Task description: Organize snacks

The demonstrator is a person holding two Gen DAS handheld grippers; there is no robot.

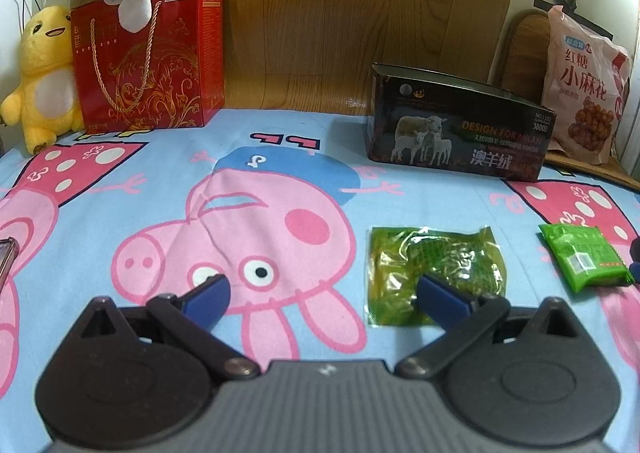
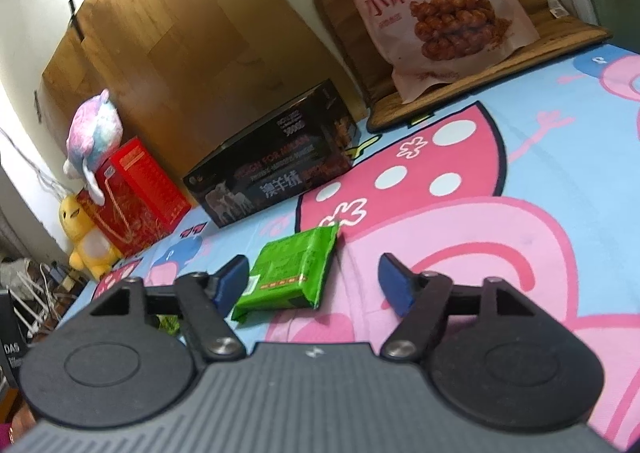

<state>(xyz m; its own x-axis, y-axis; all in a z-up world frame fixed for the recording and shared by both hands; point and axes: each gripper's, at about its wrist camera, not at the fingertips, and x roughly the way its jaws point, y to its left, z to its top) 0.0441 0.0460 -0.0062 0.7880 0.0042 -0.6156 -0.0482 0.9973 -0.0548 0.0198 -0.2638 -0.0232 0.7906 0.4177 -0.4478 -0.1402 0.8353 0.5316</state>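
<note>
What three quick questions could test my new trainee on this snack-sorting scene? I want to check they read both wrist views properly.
1. True or false: the right gripper is clamped on the green packet.
2. What lies beside the green packet in the left wrist view: A) translucent green pouch, B) a bowl?
3. Where does the pink snack bag stand?

Key: 1. False, the jaws are open, the packet lies on the bedsheet. 2. A. 3. On a woven mat, behind the dark box.

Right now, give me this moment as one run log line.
task: organize snacks | left hand-held gripper: open, empty | right hand-held gripper: open, green packet between jaws, lying on bed sheet
</note>
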